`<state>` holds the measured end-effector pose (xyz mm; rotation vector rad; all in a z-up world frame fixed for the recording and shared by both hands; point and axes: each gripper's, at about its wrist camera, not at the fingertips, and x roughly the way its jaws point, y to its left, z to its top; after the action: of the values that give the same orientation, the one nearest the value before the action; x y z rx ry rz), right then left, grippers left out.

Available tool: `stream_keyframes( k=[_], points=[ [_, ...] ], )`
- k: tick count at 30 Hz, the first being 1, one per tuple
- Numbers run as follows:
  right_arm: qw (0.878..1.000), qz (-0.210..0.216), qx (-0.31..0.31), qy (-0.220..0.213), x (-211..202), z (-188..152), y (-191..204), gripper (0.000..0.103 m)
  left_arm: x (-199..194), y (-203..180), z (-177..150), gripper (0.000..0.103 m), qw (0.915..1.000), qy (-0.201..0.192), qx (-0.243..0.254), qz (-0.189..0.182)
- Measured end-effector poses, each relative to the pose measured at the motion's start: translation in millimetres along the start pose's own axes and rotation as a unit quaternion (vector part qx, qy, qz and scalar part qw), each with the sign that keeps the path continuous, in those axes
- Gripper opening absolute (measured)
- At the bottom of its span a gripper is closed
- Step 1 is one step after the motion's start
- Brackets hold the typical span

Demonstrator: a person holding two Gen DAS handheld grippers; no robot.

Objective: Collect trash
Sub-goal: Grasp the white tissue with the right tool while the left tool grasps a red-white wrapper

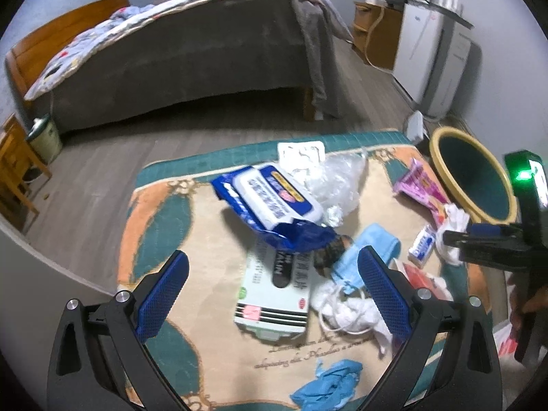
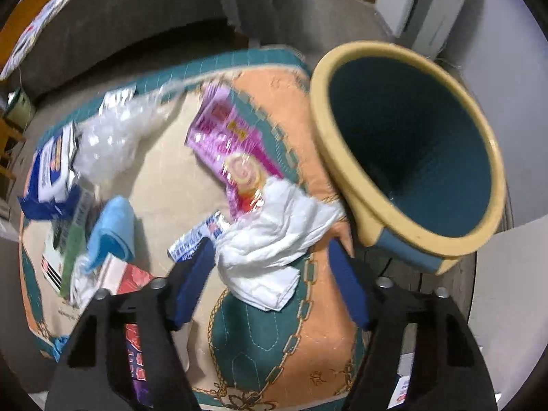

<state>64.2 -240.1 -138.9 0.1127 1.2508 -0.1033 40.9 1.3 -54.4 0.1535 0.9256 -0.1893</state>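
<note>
At lower centre, the right claw (image 2: 270, 270) straddles a soft, light tissue (image 2: 270, 243), unclenched; pinch its bunched middle.

Trash bin (image 2: 407, 147) stands right of the rug (image 2: 267, 335); crumpled tissue (image 2: 274, 239) lies beside it.

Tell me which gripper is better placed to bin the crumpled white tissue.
Right. The right gripper already straddles the white tissue, with the bin just beside it. The left gripper hangs open over the flat box, farther from both.
</note>
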Motion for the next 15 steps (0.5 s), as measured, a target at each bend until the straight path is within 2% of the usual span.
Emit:
stream_keyframes(
  k=[1, 4, 5, 12, 15],
  points=[
    [1.000, 0.006, -0.005, 0.011, 5.2, -0.7, 2.1, 0.054, 1.5, -3.8, -1.1, 0.098, 1.0000, 0.001, 0.007, -0.002],
    [1.000, 0.011, -0.015, 0.010, 5.3, -1.1, 6.2, 0.033, 6.9, -20.2, -4.8, 0.098, 0.9994, 0.008, 0.029, -0.017],
    [1.000, 0.018, -0.020, 0.009, 3.5, -0.6, 8.7, 0.017, 9.6, -27.9, -7.1, 0.098, 0.9988, 0.014, 0.037, -0.029],
    [1.000, 0.027, -0.016, -0.003, -8.1, 0.4, 9.8, 0.013, 24.5, -78.5, -23.0, 0.096, 0.9904, 0.041, 0.094, -0.092],
    [0.999, 0.034, -0.013, -0.003, -12.8, 0.7, 2.5, 0.013, 34.8, -93.2, -29.0, 0.093, 0.9871, 0.064, 0.105, -0.103]
  ],
)
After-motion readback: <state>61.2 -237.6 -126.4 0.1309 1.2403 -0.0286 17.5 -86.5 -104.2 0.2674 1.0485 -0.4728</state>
